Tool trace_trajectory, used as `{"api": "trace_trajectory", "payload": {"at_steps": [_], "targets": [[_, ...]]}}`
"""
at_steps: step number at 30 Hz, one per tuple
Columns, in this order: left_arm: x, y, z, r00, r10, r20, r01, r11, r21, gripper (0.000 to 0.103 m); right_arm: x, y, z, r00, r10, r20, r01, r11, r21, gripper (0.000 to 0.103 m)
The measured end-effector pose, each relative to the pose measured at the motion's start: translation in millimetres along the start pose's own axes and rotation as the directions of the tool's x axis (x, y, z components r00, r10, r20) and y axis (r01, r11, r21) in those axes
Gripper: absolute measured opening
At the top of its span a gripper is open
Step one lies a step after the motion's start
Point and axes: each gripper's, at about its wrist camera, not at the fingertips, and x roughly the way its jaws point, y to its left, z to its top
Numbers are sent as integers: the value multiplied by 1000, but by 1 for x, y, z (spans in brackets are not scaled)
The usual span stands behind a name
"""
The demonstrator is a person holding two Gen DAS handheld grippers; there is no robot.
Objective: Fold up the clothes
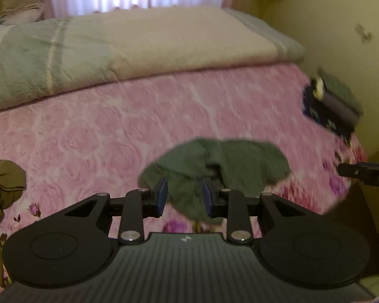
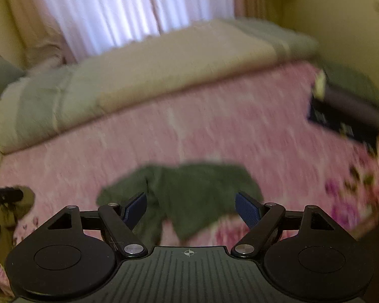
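Lying crumpled on the pink floral bedspread near the bed's front edge, a dark green garment, bunched and unfolded. Gripped at its near fold by the left claw, blue pads pressed in on the cloth from both sides, a flap hanging below them. Seen again from the right wrist view as the same green heap, with the right claw spread wide just over its near edge, blue pads well apart and holding nothing. Off to the left, an olive-brown garment, also crumpled, draped over the bed's edge. Toward the far right edge of the bed, a stack of folded dark clothes, blurred. Farther back, a beige and grey-green quilt across the bed, then white curtains at the window.
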Motion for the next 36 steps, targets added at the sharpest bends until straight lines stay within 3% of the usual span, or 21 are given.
{"api": "trace_trajectory", "payload": {"at_steps": [4, 10, 17, 24, 36], "targets": [[-16, 2, -18, 1000, 2, -11, -1, 997, 71, 30, 1, 17, -38, 998, -9, -69, 10, 1000, 7, 81], [-34, 22, -34, 999, -8, -33, 12, 996, 92, 33, -10, 67, -79, 995, -41, -88, 32, 994, -102, 81], [-42, 38, -64, 997, -1, -77, 9, 995, 101, 33, -13, 84, -119, 988, -66, -142, 58, 996, -64, 81], [-50, 45, -73, 997, -3, -73, 12, 992, 123, 34, -20, 97, -134, 986, -83, -143, 75, 996, -55, 81], [-50, 42, -67, 999, 4, -52, 2, 993, 121, 37, -17, 104, -125, 989, -77, -125, 65, 994, -93, 81]]}}
